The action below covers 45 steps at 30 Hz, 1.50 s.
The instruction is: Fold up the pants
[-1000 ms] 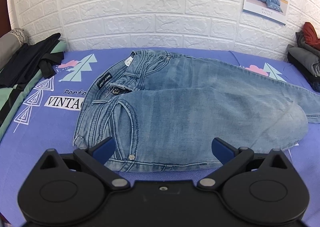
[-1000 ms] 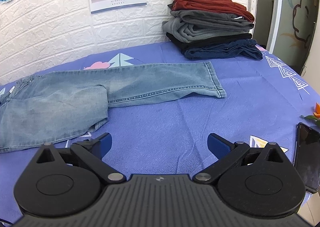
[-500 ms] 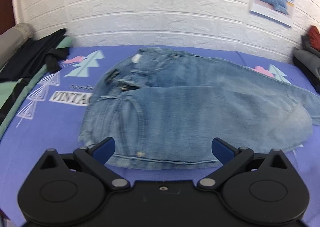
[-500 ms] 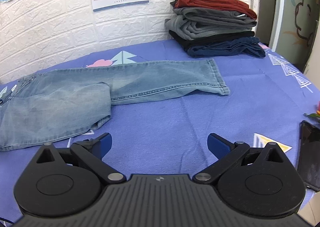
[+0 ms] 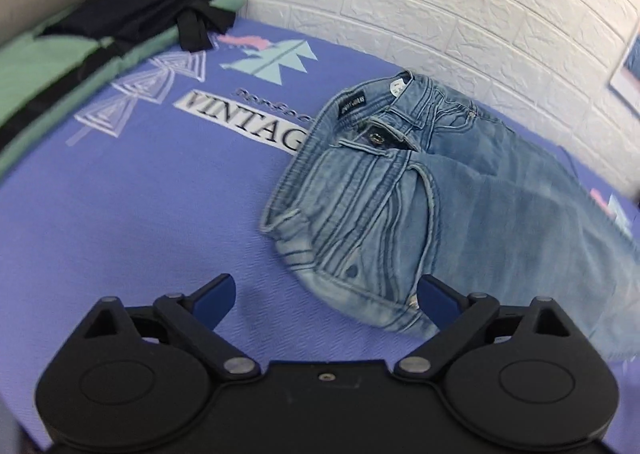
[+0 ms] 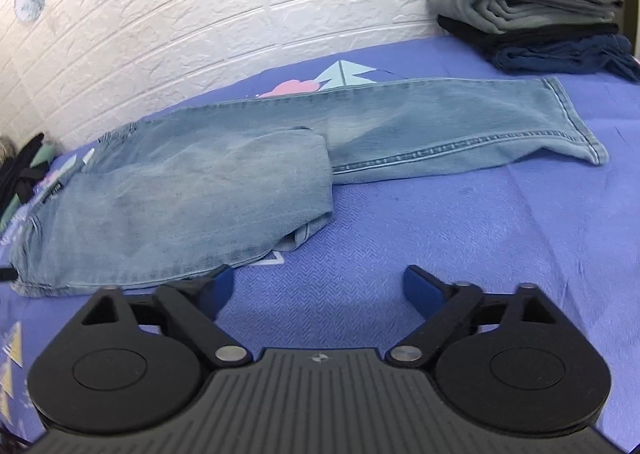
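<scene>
Light blue jeans (image 5: 404, 209) lie flat on the purple sheet, waistband to the left, the near leg folded back on itself. My left gripper (image 5: 326, 300) hovers at the near waistband corner, its jaws closing, still apart, with the corner's edge between them and no pad pressing. In the right wrist view the same jeans (image 6: 224, 189) show one leg stretched right to its hem and the near leg doubled over. My right gripper (image 6: 318, 290) stands open just in front of the folded leg's near edge, over bare sheet.
Folded black and green clothes (image 5: 120, 17) lie at the back left. A stack of folded garments (image 6: 532, 9) sits at the back right against the white brick wall (image 6: 168, 33). The purple printed sheet (image 5: 132, 189) covers the bed.
My left gripper swung left and lower toward the waistband corner, rolled, and narrowed its jaws. My right gripper dropped and came closer to the folded leg's edge.
</scene>
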Each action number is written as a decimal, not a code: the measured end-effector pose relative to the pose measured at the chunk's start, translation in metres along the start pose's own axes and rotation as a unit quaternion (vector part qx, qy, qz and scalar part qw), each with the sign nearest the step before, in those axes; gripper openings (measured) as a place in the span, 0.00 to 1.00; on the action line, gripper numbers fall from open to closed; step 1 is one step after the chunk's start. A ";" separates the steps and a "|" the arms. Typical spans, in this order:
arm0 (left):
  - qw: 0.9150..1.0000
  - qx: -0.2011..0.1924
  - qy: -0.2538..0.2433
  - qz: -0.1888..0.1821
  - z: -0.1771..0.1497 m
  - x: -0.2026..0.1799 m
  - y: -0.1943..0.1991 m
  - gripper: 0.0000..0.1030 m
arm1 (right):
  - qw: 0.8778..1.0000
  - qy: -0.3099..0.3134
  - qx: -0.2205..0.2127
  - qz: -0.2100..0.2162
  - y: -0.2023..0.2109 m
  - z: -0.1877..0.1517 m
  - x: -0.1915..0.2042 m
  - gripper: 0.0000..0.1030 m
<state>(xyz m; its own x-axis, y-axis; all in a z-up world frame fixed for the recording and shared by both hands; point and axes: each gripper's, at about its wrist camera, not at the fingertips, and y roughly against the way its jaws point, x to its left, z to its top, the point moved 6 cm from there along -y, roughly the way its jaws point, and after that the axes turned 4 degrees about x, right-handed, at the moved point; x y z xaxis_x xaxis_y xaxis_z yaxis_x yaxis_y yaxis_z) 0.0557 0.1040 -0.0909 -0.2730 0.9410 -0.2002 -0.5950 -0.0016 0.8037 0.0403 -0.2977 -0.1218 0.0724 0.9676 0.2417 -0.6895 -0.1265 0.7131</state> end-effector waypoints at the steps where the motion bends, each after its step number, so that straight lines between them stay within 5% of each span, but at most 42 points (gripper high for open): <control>1: 1.000 0.001 0.004 -0.005 0.001 -0.002 -0.004 0.75 | 1.000 0.006 0.000 -0.002 -0.002 0.000 -0.001 1.00; 3: 1.000 0.002 0.004 -0.009 0.003 -0.007 -0.013 0.70 | 1.000 0.016 0.000 -0.008 -0.005 0.001 0.000 1.00; 6: 1.000 -0.013 -0.011 -0.003 0.008 -0.015 -0.021 0.42 | 0.999 0.029 -0.011 -0.011 -0.012 0.006 0.000 1.00; 8: 1.000 -0.023 -0.014 0.005 0.012 -0.017 -0.023 0.36 | 0.999 0.033 -0.021 -0.011 -0.018 0.010 0.001 1.00; 9: 1.000 -0.022 -0.011 -0.008 0.015 -0.016 -0.023 0.20 | 0.999 0.035 -0.025 -0.008 -0.020 0.012 0.002 1.00; 10: 0.999 -0.021 0.000 -0.035 0.017 -0.016 -0.022 0.16 | 0.999 0.038 -0.030 -0.002 -0.022 0.013 0.005 0.98; 11: 0.998 -0.022 0.015 -0.058 0.019 -0.015 -0.020 0.15 | 0.998 0.042 -0.034 0.010 -0.023 0.015 0.008 0.62; 12: 0.997 -0.025 0.024 -0.067 0.022 -0.013 -0.016 0.13 | 0.998 0.041 -0.029 0.024 -0.023 0.016 0.010 0.11; 15: 0.997 -0.044 0.008 -0.061 0.035 -0.016 -0.002 0.07 | 0.998 0.047 -0.043 0.012 -0.009 0.027 0.009 0.00; 21: 0.993 -0.092 0.007 -0.072 0.072 -0.020 0.028 0.04 | 0.984 0.091 -0.151 0.001 0.071 0.073 0.023 0.00; 25: 0.990 -0.134 0.021 -0.031 0.096 -0.002 0.039 0.04 | 0.981 0.113 -0.157 0.011 0.087 0.076 0.035 0.03; 27: 0.992 -0.122 0.028 -0.027 0.100 0.009 0.031 0.04 | 0.987 0.102 -0.125 0.021 0.078 0.060 0.033 0.40; 29: 0.994 -0.107 0.024 -0.020 0.092 0.015 0.021 0.06 | 0.992 0.087 -0.087 0.031 0.062 0.034 0.028 0.56; 32: 0.995 -0.100 0.002 0.004 0.076 0.019 0.012 0.28 | 0.997 0.060 -0.039 0.033 0.042 -0.010 0.023 0.94; 34: 0.996 -0.092 0.002 0.004 0.068 0.023 0.009 0.55 | 0.997 0.047 -0.017 0.052 0.036 -0.029 0.028 0.96; 35: 0.996 -0.090 -0.001 0.004 0.065 0.025 0.009 0.83 | 0.997 0.044 -0.008 0.060 0.031 -0.034 0.031 0.96; 36: 0.996 -0.087 -0.004 0.005 0.063 0.027 0.008 1.00 | 0.997 0.041 -0.005 0.070 0.028 -0.036 0.036 0.99; 45: 0.999 -0.041 0.031 -0.006 0.043 0.043 -0.021 1.00 | 0.993 0.047 -0.006 0.106 0.011 -0.028 0.066 1.00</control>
<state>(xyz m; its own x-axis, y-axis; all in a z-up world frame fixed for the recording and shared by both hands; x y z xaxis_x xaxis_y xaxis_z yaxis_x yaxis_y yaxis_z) 0.0891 0.1589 -0.0921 -0.3104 0.9183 -0.2456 -0.6575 -0.0208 0.7532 0.0173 -0.2289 -0.1163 -0.1427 0.9354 0.3234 -0.6901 -0.3283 0.6449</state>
